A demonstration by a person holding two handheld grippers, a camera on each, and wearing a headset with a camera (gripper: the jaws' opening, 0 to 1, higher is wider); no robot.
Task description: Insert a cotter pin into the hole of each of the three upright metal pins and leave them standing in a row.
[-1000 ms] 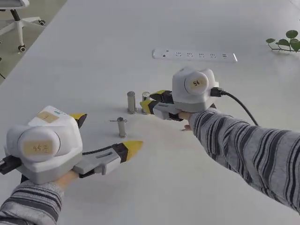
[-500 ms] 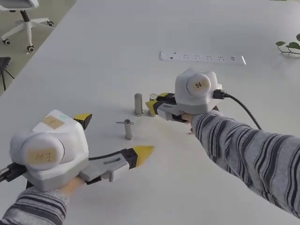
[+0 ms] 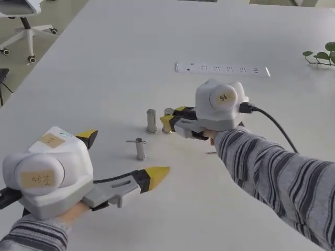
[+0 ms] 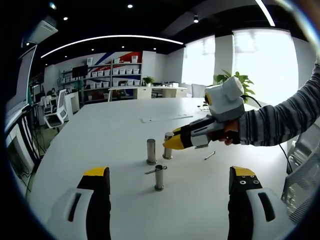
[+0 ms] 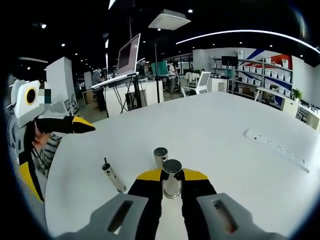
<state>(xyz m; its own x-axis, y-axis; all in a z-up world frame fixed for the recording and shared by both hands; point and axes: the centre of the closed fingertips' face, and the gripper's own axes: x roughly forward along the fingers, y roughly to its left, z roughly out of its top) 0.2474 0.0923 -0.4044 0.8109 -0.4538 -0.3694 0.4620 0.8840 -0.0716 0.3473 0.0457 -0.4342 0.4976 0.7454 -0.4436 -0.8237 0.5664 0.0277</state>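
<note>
Clamping a short upright silver steel pin (image 5: 171, 184) between its yellow-tipped jaws, the right gripper (image 5: 171, 175) holds it just beside a second bare steel pin (image 5: 160, 156), while the third steel pin (image 5: 114, 181) (a thin cotter pin (image 4: 150, 171) apparently through its top) stands before the left gripper (image 4: 170, 172), whose jaws gape empty.

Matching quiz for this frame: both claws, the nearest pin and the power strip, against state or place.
Column 1
1. left claw
2. right claw
3. nearest metal pin
4. power strip

Column 2
A. shut on the far right pin
B. has a cotter pin through its hole
C. open, holding nothing
D. lies flat beyond the pins

Pairs: 1-C, 2-A, 3-B, 4-D
</note>
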